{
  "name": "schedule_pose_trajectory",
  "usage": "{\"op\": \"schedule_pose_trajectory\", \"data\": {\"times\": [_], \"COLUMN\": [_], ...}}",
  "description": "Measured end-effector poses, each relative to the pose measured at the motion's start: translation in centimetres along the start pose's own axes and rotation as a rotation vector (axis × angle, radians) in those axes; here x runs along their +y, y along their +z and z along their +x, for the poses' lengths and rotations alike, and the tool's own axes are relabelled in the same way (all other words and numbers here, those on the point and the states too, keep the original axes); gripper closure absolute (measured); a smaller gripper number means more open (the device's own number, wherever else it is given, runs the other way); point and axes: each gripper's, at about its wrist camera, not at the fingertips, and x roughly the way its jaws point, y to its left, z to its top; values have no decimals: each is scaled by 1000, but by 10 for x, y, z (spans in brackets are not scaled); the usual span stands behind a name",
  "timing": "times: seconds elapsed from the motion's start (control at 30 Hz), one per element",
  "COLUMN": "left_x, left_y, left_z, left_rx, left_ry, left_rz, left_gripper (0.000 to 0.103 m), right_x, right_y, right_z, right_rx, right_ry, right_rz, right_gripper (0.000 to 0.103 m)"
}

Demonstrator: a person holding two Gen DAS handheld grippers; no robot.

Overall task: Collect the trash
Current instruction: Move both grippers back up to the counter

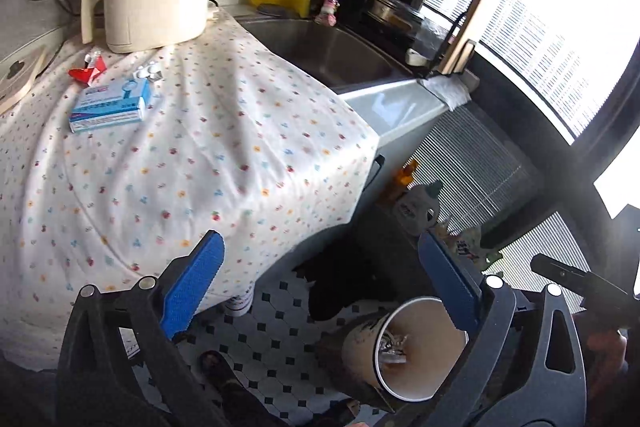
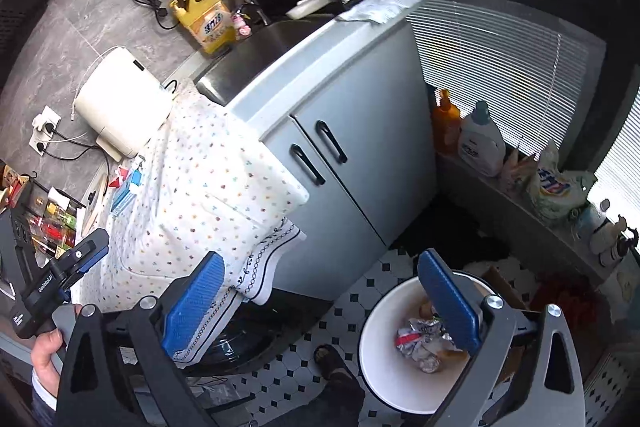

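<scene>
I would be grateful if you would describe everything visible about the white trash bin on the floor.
The white trash bin is a round, open-topped pail, seemingly plastic, with a dark-looking outer wall in the left wrist view. It stands on the black-and-white tiled floor near the grey cabinet, lidless. Inside lie crumpled foil and other scraps. The right gripper hangs open above it, one blue finger over its rim.
</scene>
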Motion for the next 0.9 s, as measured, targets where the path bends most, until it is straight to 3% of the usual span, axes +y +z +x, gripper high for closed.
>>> {"op": "schedule_pose_trajectory", "data": {"times": [0.27, 0.47, 0.9], "left_x": [83, 135, 243], "left_y": [39, 64, 121], "left_z": [-21, -28, -5], "left_rx": [-107, -164, -173], "left_ry": [56, 96, 116], "left_rz": [-94, -103, -98], "left_gripper": [6, 6, 7], "right_x": [78, 139, 243], "right_y": [29, 39, 61], "right_z": [32, 59, 121], "right_rx": [4, -7, -30], "right_ry": [41, 49, 29], "right_rz": [-92, -159, -168], "right_gripper": [8, 8, 9]}}
